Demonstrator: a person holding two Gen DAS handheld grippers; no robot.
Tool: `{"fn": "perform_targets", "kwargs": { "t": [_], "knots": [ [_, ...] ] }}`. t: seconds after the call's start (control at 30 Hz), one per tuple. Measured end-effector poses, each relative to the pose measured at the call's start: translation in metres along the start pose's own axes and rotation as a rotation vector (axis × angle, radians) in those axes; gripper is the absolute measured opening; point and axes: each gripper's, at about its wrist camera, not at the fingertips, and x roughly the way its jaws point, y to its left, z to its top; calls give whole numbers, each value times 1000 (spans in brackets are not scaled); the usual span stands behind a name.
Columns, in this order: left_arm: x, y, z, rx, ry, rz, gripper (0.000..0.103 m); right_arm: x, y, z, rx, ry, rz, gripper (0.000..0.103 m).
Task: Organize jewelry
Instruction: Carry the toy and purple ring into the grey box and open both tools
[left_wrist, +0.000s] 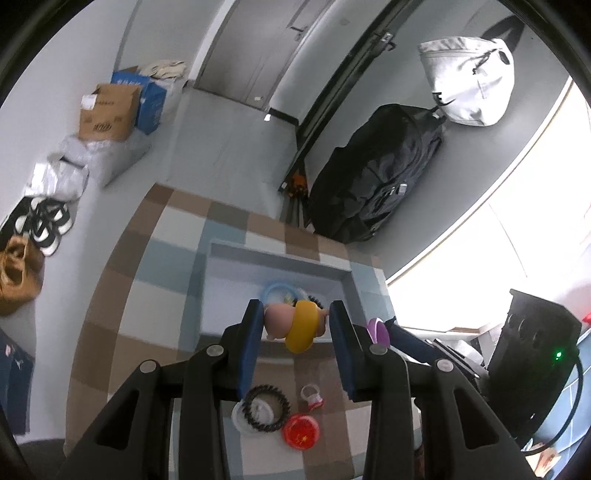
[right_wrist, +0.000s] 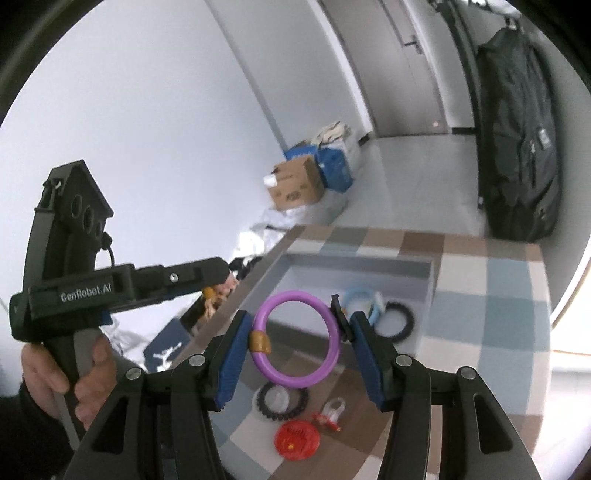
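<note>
Left gripper (left_wrist: 297, 325) clamps a pink-and-yellow toy figure (left_wrist: 295, 325) above the tray (left_wrist: 229, 291); right gripper (right_wrist: 295, 334) clamps a purple bangle (right_wrist: 295, 338) across its width. Both look light, rigid, slippery; hold broad sides.
</note>
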Motion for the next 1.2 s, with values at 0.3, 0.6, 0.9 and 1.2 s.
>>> {"fn": "perform_targets", "kwargs": {
  "t": [0.3,0.6,0.9,1.2],
  "knots": [
    [20,-15,22,60,3,5,31,6,-17,28,28,-18,-37,54],
    [51,3,27,38,52,16,31,36,-37,45,33,18,-47,54],
    [73,13,28,30,107,20,31,62,-55,37,63,68,-39,54],
    [83,12,25,48,158,7,31,68,-57,35,57,86,-40,54]
  ]
}}
